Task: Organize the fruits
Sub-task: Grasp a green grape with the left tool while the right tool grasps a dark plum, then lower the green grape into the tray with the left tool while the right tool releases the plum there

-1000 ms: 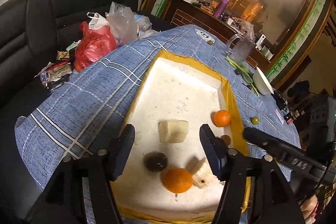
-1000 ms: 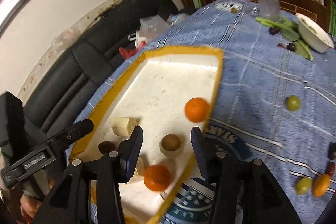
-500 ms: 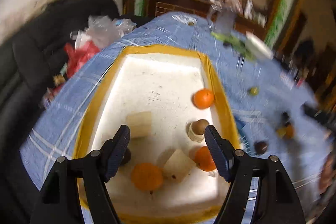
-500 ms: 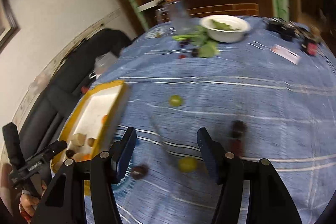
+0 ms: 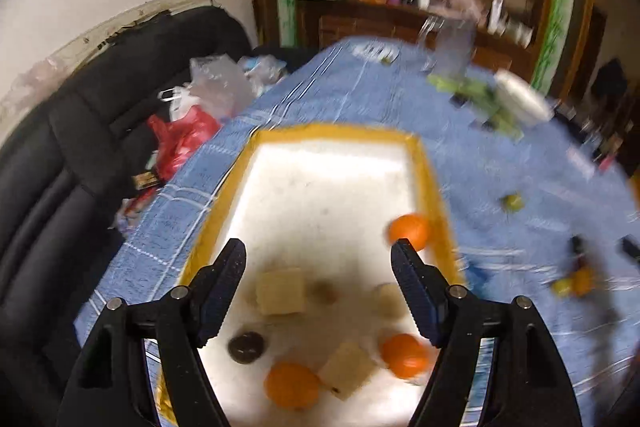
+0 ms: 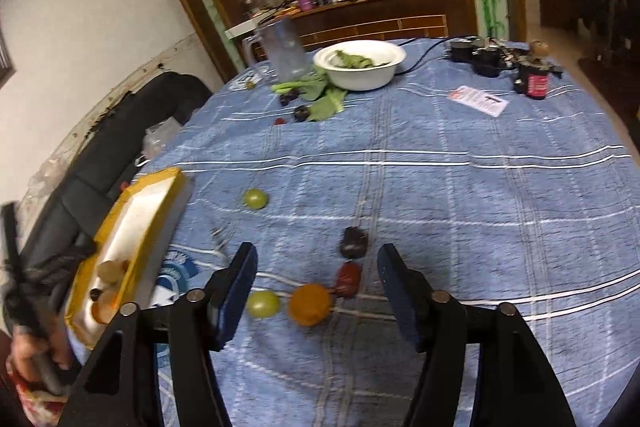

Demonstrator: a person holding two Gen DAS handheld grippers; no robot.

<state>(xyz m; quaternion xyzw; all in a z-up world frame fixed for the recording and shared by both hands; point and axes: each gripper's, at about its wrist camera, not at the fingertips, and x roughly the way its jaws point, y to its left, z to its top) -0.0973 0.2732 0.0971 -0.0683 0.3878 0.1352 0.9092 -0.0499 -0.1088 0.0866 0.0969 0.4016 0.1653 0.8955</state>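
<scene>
Fruit already fills the near end of the yellow-rimmed foam tray (image 5: 224, 203) in the left wrist view: three oranges, a dark plum (image 5: 247, 347), pale blocks. The left claw (image 5: 318, 293) hangs over the tray, spread wide, empty.

Right wrist view: the right claw (image 6: 316, 293) is spread and empty, with a small orange (image 6: 310, 303) between its jaws, green fruit (image 6: 262, 303) and red fruit (image 6: 349, 279) just beside. Best centre on the orange alone before closing, well right of the tray.
</scene>
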